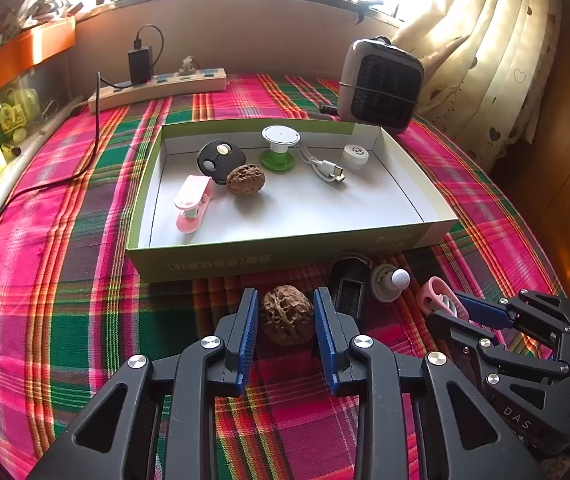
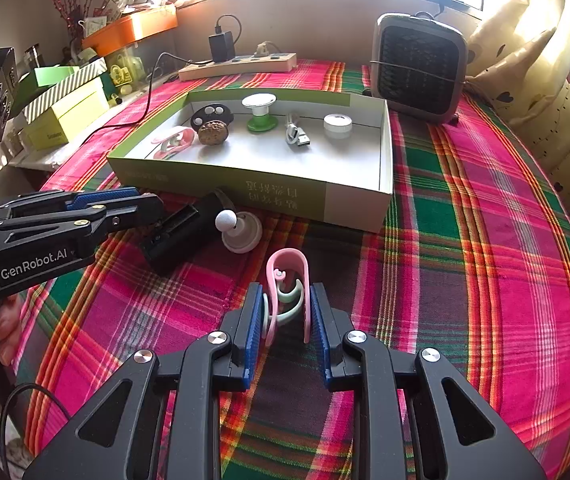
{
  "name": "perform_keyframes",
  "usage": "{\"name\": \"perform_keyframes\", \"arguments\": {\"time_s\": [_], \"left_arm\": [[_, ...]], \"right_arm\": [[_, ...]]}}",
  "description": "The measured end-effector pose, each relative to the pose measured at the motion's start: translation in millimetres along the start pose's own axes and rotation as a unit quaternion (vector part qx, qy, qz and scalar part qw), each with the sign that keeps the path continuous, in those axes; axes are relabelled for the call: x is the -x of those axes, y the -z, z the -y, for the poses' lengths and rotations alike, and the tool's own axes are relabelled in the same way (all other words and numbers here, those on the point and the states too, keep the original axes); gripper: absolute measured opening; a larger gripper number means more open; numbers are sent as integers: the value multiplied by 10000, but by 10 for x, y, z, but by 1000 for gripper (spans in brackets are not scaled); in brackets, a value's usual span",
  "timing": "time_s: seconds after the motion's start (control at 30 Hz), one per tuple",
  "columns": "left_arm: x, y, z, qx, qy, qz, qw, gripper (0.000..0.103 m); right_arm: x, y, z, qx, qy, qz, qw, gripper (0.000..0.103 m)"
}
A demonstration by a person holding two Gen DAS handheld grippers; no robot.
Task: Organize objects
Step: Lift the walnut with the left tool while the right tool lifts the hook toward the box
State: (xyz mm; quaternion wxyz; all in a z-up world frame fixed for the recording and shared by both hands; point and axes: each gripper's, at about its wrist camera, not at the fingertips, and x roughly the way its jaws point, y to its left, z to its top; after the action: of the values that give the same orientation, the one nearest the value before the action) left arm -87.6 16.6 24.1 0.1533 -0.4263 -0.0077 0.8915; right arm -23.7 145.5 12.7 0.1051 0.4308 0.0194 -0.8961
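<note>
the left gripper (image 1: pixel 287 316) sits low over the plaid-covered surface (image 1: pixel 65 280) with its fingers spread either side of a walnut (image 1: pixel 288 314); small gaps show on both sides, so nothing is held. the walnut lies on the cloth just in front of the near wall of the shallow green-edged box (image 1: pixel 245 262).

the right gripper (image 2: pixel 286 312) has its fingers parted around a pink clip (image 2: pixel 289 284) that stands on the cloth near the box's near wall; whether the pads touch it, i cannot tell.

between the two grippers, beside the box's near wall, lie a black rectangular holder (image 2: pixel 181 236) and a white knobbed stand (image 2: pixel 241 232), close together.

inside the box rest a second walnut (image 1: pixel 246 179), a second pink clip (image 1: pixel 193 204), a black oval device (image 1: pixel 219 156), a green-and-white spool (image 1: pixel 279 146), a white usb cable (image 1: pixel 325 168) and a white round cap (image 1: pixel 355 156).

along the surface's far edge sit a power strip (image 1: pixel 157 86) with a black charger (image 1: pixel 140 62), and a small grey heater (image 1: pixel 381 84) at the far right corner.
</note>
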Motion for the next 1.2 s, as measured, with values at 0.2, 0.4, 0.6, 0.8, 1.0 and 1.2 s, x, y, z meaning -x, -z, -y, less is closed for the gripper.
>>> {"name": "perform_keyframes", "arguments": {"time_s": [0.2, 0.4, 0.6, 0.8, 1.0, 1.2], "left_arm": [[48, -14, -7, 22, 19, 78, 10000, 26], [99, -30, -21, 56, 13, 151, 9999, 26], [150, -59, -14, 54, 19, 218, 9997, 26], [216, -121, 0, 25, 17, 312, 9995, 26], [254, -205, -11, 43, 19, 384, 9993, 26], [264, -285, -19, 15, -30, 430, 9991, 26]], "right_arm": [[25, -15, 4, -18, -20, 14, 10000, 24], [77, -43, 21, -49, -71, 91, 9999, 24], [129, -82, 26, -56, -93, 164, 9998, 24], [190, -158, 65, -74, -137, 242, 9996, 24], [246, -271, 111, -83, -139, 347, 9993, 24], [268, -400, 138, -15, -111, 434, 9990, 24]]}}
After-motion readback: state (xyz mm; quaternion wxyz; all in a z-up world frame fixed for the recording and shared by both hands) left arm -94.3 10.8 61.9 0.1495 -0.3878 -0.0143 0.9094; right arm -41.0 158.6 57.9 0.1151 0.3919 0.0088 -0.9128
